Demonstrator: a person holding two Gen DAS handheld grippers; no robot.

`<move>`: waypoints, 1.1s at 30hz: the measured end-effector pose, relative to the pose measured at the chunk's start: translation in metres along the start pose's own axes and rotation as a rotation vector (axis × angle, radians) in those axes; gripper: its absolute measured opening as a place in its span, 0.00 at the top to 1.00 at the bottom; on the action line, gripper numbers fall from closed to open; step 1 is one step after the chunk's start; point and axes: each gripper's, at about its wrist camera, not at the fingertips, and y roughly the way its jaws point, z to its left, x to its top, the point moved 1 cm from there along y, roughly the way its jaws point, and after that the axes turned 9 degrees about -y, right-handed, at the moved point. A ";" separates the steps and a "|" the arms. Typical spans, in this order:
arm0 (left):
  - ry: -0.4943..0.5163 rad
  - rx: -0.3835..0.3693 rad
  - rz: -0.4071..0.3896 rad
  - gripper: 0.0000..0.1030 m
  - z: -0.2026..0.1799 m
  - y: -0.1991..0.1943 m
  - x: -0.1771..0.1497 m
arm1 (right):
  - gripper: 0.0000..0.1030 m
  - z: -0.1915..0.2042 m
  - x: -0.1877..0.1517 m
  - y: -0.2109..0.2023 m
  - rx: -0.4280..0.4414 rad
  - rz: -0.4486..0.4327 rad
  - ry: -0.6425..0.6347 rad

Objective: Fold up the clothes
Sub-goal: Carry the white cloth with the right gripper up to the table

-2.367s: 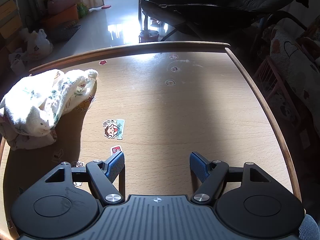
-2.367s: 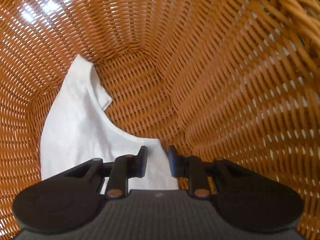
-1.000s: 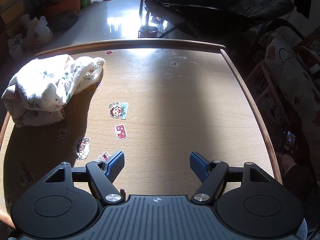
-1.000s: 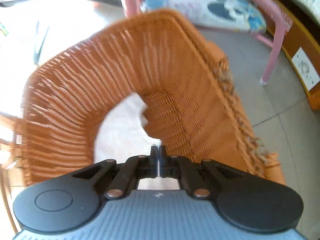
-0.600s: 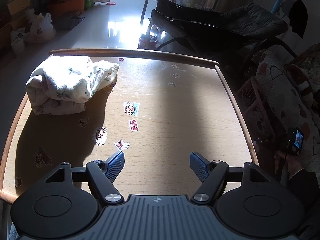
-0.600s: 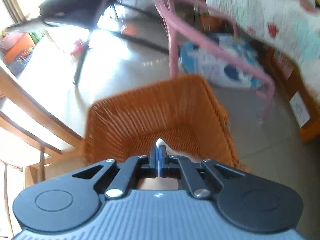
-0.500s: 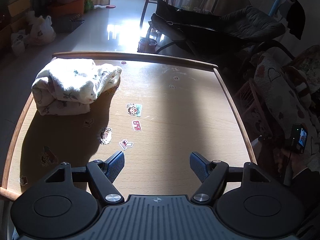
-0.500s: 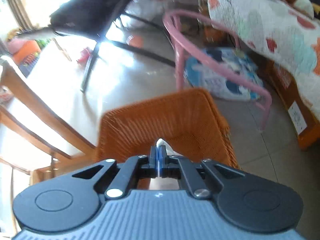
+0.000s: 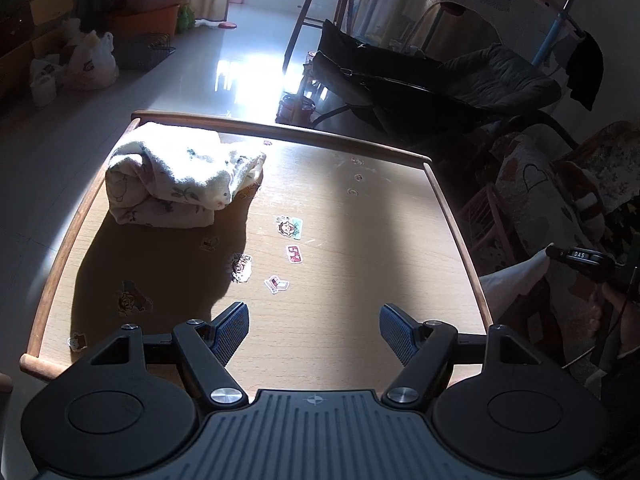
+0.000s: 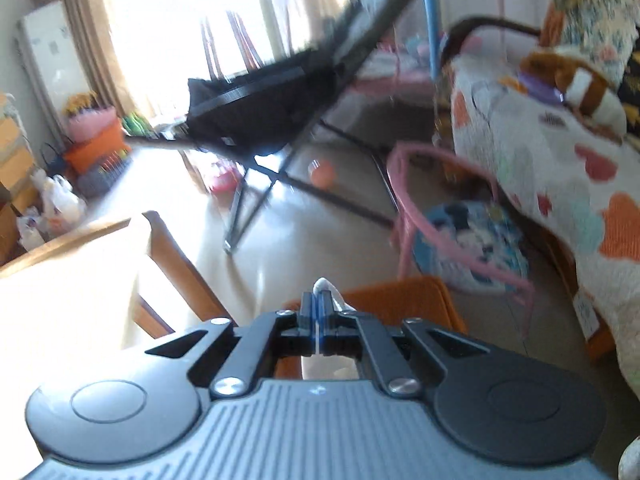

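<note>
My right gripper (image 10: 319, 312) is shut on a white garment (image 10: 325, 286); a small tuft pokes out above the fingertips and the rest hangs below, mostly hidden. It is raised above the orange wicker basket (image 10: 400, 294). In the left wrist view the white garment (image 9: 512, 280) and the right gripper show at the table's right edge. My left gripper (image 9: 314, 330) is open and empty over the near edge of the wooden table (image 9: 360, 264). A folded floral garment (image 9: 180, 178) lies at the table's far left corner.
Several stickers (image 9: 290, 227) dot the table top. A black lounge chair (image 9: 440, 80) stands beyond the table. A pink chair (image 10: 460, 220) and a quilt-covered sofa (image 10: 552, 168) are right of the basket. The table corner (image 10: 152, 224) is at left.
My right gripper has closed on the white garment in the basket and lifted it up out of the basket. My left gripper has risen and drawn back from the table, still open.
</note>
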 end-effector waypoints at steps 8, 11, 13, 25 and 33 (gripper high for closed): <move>-0.025 -0.007 -0.019 0.28 0.011 -0.014 -0.004 | 0.98 0.038 0.048 -0.060 0.047 -0.152 -0.084; -0.028 -0.012 -0.025 0.28 0.013 -0.019 -0.005 | 0.98 0.050 0.062 -0.070 0.047 -0.177 -0.101; -0.026 -0.021 -0.033 0.28 0.014 -0.025 -0.006 | 0.98 0.057 0.066 -0.075 0.055 -0.191 -0.111; -0.046 -0.013 -0.072 0.28 0.029 -0.047 -0.013 | 0.98 0.095 0.086 -0.114 0.110 -0.300 -0.156; -0.099 -0.025 -0.101 0.28 0.042 -0.061 -0.020 | 0.98 0.124 0.093 -0.150 0.149 -0.390 -0.200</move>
